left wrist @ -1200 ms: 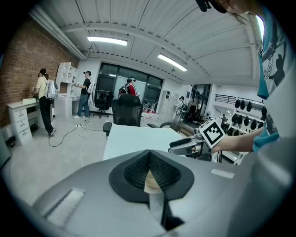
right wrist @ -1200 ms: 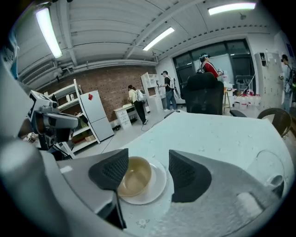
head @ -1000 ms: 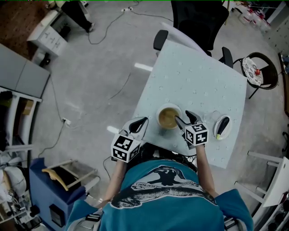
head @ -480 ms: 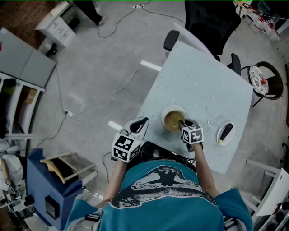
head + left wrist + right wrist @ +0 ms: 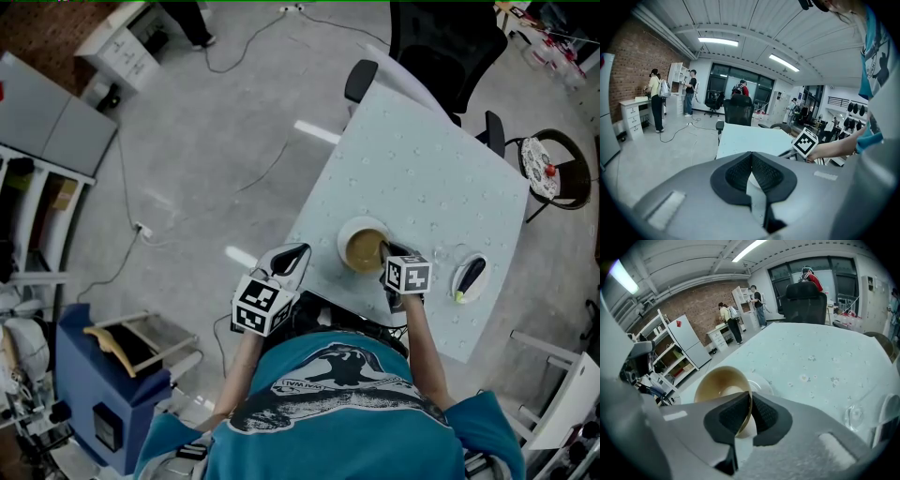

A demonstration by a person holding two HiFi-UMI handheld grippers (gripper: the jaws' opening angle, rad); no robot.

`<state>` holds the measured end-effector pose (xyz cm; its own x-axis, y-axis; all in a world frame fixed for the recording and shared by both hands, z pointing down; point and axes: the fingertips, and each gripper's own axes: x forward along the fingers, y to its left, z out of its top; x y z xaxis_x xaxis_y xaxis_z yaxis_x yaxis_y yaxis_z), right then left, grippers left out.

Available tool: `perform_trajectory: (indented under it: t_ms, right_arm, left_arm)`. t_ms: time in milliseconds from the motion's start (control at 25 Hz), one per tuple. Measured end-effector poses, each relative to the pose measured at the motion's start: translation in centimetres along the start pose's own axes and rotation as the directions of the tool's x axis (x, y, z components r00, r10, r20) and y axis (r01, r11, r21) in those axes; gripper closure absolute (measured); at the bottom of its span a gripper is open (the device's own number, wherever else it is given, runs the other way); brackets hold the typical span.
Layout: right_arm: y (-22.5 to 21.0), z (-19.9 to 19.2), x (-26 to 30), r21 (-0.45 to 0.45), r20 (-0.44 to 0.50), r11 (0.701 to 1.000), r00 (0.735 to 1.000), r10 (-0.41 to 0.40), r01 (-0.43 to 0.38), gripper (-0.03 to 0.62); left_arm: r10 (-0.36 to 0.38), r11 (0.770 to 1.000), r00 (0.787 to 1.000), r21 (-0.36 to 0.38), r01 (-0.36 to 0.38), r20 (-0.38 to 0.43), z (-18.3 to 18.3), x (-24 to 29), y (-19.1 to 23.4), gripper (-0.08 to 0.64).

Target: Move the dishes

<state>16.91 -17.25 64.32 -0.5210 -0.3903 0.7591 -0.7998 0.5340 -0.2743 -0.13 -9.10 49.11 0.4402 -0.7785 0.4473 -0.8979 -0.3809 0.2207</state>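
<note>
Standing on the pale table [image 5: 422,178], at its near edge, is a brown bowl [image 5: 361,249]. The right gripper [image 5: 384,257], jaws just closed, pinches the bowl's rim; the left gripper [image 5: 291,255], clenched and empty, hangs off the table's near-left edge.

Tan-lined bowl [image 5: 364,249], white outside, upright over a white saucer [image 5: 349,231]. Its near-side wall sits between the right gripper's [image 5: 386,258] jaws, one pad inside, one outside. The jaws have just been closing and now pinch the rim. Small white dish [image 5: 456,272], dark utensil [image 5: 468,276] lying across it, lies to that gripper's right, apart from it.
</note>
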Motion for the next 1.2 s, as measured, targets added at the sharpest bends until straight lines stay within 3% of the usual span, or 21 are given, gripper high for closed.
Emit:
perform_trajectory:
  t_ms: [640,1040,1200]
  right_arm:
    - [-1.4,6.2,0.9,0.133,0.150,0.991,0.989,-0.015,-0.005,0.580]
    - [-7.0,10.7,2.4,0.249,0.202,0.963,0.967,-0.154,0.101,0.580]
    - [-9.9,12.4,2.7,0.317,0.213,0.939,0.955,-0.206,0.132,0.580]
  left_arm:
    - [0.024,1.000,1.000,-0.002,-0.024,-0.012,-0.1,-1.7,1.8,0.548]
    - [0.024,1.000,0.998,-0.007,-0.024,-0.058,-1.5,-2.7,2.8,0.548]
    - [0.014,1.000,0.997,0.000,-0.014,-0.075,-1.6,-2.4,2.8,0.548]
